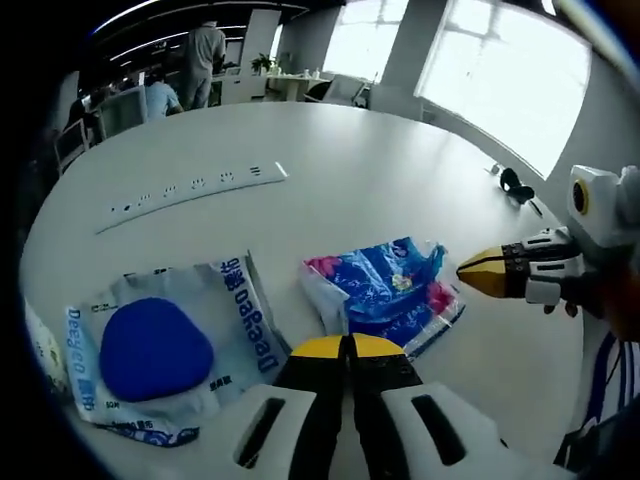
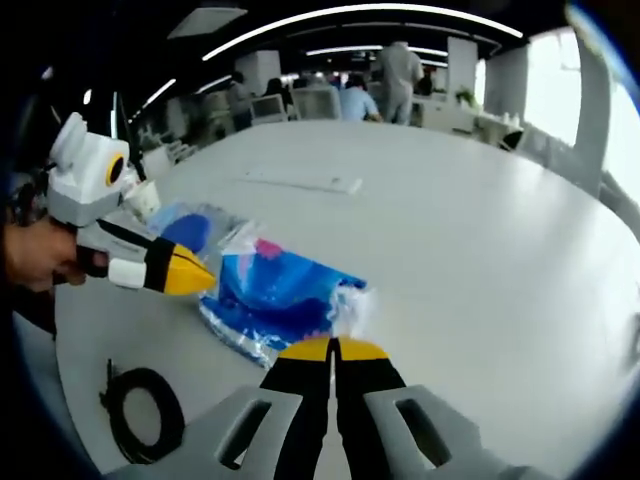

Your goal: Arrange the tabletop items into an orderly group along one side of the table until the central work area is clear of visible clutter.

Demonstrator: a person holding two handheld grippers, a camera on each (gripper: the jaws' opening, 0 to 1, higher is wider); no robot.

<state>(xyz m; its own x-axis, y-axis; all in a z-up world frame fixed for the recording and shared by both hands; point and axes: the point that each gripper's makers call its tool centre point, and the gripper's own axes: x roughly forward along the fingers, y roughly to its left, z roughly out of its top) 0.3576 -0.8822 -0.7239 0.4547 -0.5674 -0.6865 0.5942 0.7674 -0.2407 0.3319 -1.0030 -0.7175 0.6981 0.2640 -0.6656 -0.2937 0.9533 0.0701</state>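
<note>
Both grippers' fingers together, empty: left gripper (image 1: 347, 348), right gripper (image 2: 332, 350). Blue printed packet (image 1: 385, 285) lies just beyond both tips mid-surface (image 1: 380, 170), pouch with blue pad (image 1: 165, 345) beside it. Probably pre-grasp; next: spread fingers, pinch packet edge, drag sideward.

On the counter (image 1: 400, 170): two packets, one blue-and-pink tissue pack (image 1: 385, 290) and one clear pouch with a blue pad (image 1: 165, 345), plus one white power strip (image 1: 195, 190), one coiled black cable (image 2: 140, 410), and two yellow-tipped tools: left tool (image 1: 347, 346), right tool (image 2: 331, 349).
</note>
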